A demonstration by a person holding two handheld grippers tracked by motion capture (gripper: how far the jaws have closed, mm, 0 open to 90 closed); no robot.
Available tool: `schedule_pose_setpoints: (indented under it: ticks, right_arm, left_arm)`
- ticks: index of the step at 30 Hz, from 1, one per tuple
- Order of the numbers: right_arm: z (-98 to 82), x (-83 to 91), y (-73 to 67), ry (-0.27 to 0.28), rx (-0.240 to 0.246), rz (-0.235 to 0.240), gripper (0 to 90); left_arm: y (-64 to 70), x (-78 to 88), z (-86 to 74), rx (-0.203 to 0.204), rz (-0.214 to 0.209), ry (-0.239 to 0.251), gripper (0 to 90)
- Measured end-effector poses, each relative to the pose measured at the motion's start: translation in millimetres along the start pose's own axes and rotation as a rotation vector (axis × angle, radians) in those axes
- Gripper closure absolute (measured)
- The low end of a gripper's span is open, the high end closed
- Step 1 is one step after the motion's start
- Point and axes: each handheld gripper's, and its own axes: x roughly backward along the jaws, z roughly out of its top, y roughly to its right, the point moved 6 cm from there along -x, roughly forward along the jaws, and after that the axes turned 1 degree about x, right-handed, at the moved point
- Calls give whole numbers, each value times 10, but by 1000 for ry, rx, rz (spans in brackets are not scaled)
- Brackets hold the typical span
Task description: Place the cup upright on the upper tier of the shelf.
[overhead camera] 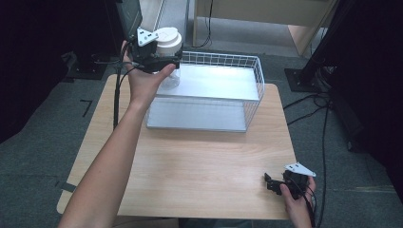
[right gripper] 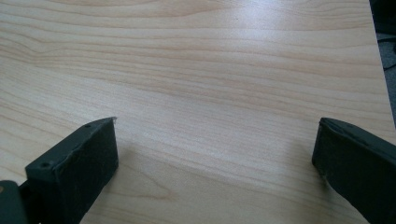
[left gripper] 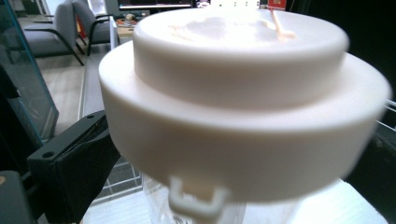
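A clear jar with a wide white lid is held up over the left rear corner of a white wire basket. My left gripper is shut on the jar just under the lid. In the left gripper view the lid looms close, a small white clasp hangs below its rim, and one black finger presses in from the left. My right gripper rests low near the table's front right corner. Its jaws stand wide apart, open over bare wood.
The basket's pale flat floor and a grey panel in front take up the back half of the wooden table. Cables trail on the floor at the right. A dark stand rises behind the left gripper.
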Motion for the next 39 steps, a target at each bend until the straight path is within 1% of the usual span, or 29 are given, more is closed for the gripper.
schedule_pose_setpoints:
  ticks: [4, 7, 10, 12, 15, 16, 18, 19, 21, 25, 26, 28, 30, 32, 33, 34, 35, 36, 37, 39]
  right_arm:
    - [0, 0, 0, 0, 0, 0, 1]
    - [0, -1, 0, 0, 0, 0, 0]
    - [0, -1, 0, 0, 0, 0, 0]
    - [0, -1, 0, 0, 0, 0, 0]
    - [0, -1, 0, 0, 1, 0, 0]
    - [0, -1, 0, 0, 1, 0, 0]
    - [0, -1, 0, -1, 1, 0, 0]
    - [0, -1, 0, -1, 1, -1, 0]
    - [0, -1, 0, -1, 1, -1, 0]
    - [0, -1, 0, 0, 3, -1, 0]
    - [0, 0, 0, -1, 2, 0, 0]
    - [0, -1, 1, -1, 3, -1, 0]
    - [0, -1, 1, -1, 3, -1, 0]
    - [0, -1, 1, -1, 3, -1, 0]
    - [0, -1, 0, 0, 3, -1, 0]
    - [0, -1, 1, 0, 3, -1, 0]
    - [0, -1, 1, -1, 3, -1, 0]
    - [0, -1, 1, -1, 3, -1, 0]
    - [0, -1, 1, -1, 3, -1, 0]
    - [0, -2, 0, 0, 3, -1, 0]
  left_arm:
    - [3, 43, -29, -1, -6, 5, 0]
    - [8, 108, -93, -1, -12, -8, 0]
    - [6, 183, -122, -12, -4, -6, 0]
    - [6, 212, -132, -10, -7, -6, 0]
    - [14, 323, -176, -8, -13, -3, 0]
    - [14, 323, -176, -8, -13, -3, 0]
    - [42, 413, -233, -21, -20, -6, 0]
    - [42, 413, -233, -21, -20, -6, 0]
    - [67, 468, -297, -34, -22, -14, 0]
    - [100, 531, -340, -29, -33, -2, 0]
    - [130, 575, -370, -37, -40, 3, 0]
    - [167, 609, -411, -67, -32, 1, 0]
    - [204, 643, -459, -80, -40, -2, 0]
    - [219, 662, -482, -81, -44, -4, 0]
    - [234, 705, -516, -78, -49, 6, 0]
    - [234, 705, -516, -78, -49, 6, 0]
    - [244, 757, -559, -73, -57, 13, 0]
    - [244, 757, -559, -73, -57, 13, 0]
    - [245, 797, -601, -76, -58, 17, 0]
    - [247, 815, -627, -73, -59, 17, 0]
